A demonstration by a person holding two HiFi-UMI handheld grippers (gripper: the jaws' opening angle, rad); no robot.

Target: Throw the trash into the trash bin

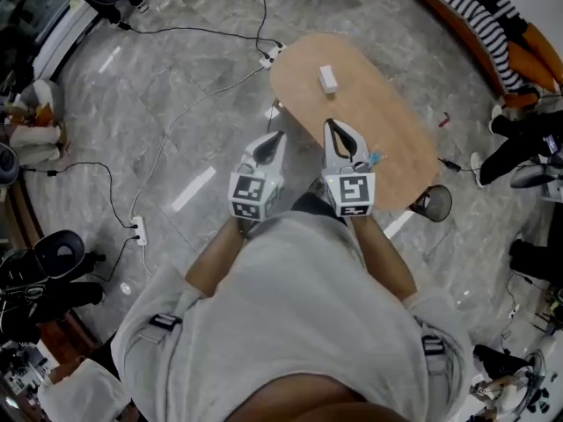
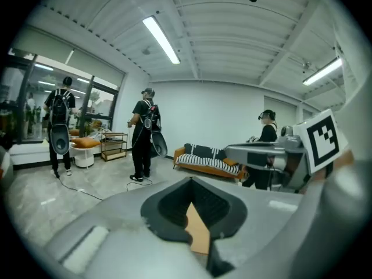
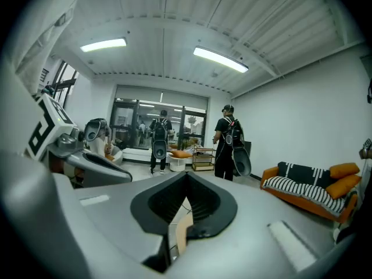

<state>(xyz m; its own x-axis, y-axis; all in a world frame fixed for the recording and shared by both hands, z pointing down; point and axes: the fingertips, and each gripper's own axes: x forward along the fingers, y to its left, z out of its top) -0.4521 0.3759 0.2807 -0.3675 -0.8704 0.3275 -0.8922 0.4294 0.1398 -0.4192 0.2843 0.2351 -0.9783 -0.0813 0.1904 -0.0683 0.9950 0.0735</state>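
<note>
my left gripper [image 1: 276,139] and right gripper [image 1: 332,127]: matt grey plastic shells, black ribbed pads [image 3: 206,205]. table [image 1: 378,112]: matt wood-look top. floor [image 1: 176,104]: glossy grey marbled stone. my sweater [image 1: 290,323]: soft grey cloth. bin [image 1: 446,202]: black mesh.

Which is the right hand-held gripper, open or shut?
Shut: the right hand-held gripper has jaws together at the tips, nothing between.

An oval wooden tabletop [image 1: 387,139] stands on a grey marble floor [image 1: 176,104]. A white box [image 1: 327,79] lies near its middle and a bluish scrap [image 1: 376,158] by its near edge. A black bin [image 1: 431,203] stands on the floor just beside it, and cables [image 1: 176,32] trail to a power strip [image 1: 139,231].
</note>
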